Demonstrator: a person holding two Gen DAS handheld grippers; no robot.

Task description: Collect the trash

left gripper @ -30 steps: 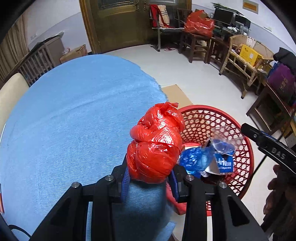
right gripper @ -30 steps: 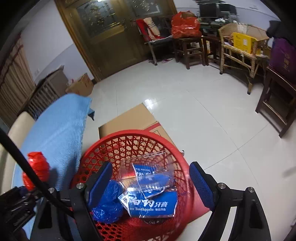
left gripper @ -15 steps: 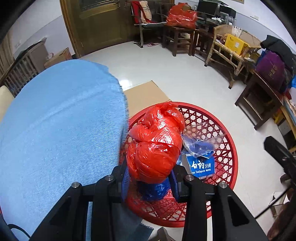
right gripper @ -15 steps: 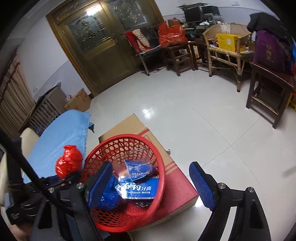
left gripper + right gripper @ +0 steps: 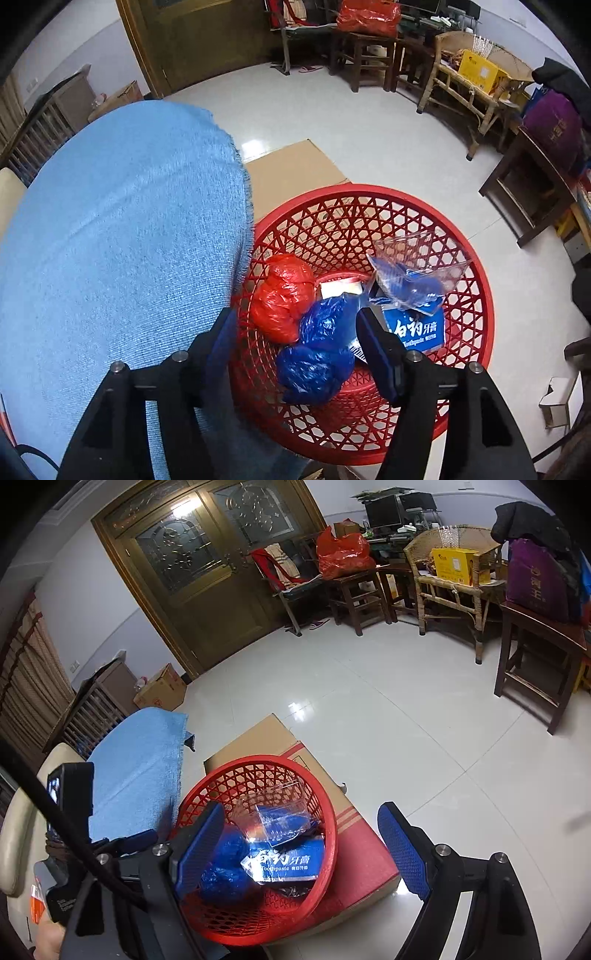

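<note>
- Red crumpled plastic, a knotted bag (image 5: 282, 297), lies inside the basket (image 5: 476, 291), against the wall nearest the blue cloth (image 5: 122, 236) and touching a blue bag (image 5: 317, 354).
- Left gripper (image 5: 295, 339) hangs over the basket with its jaws apart; they have just been opening, and nothing sits between the pads now. The red bag lies below and beyond them, clear of both fingers.
- Right gripper (image 5: 301, 845) stands wide apart and holds nothing. It hovers near the basket's rim, above the cardboard box (image 5: 354, 845) that the basket rests on.
- Other trash in the basket: a clear plastic wrapper (image 5: 417, 266) on top of a blue toothpaste box (image 5: 415, 328), plus a small white-and-red carton (image 5: 340, 287) partly buried.
- Handling, as I judge it: the red bag looks light and soft, a wad of thin film that squashes under the pads and springs back. The film is glossy, so it may slip if only a loose fold is pinched.
- Best hold would be across the thick middle of the wad, or on the knotted lump, where the layers bunch and give the pads something to bite.
- Being so light, it should stay where it lies; it is neither fragile nor likely to roll out through the open weave.
- On the cloth, in the part these views show, no further trash is visible, so this piece looks dealt with.
</note>
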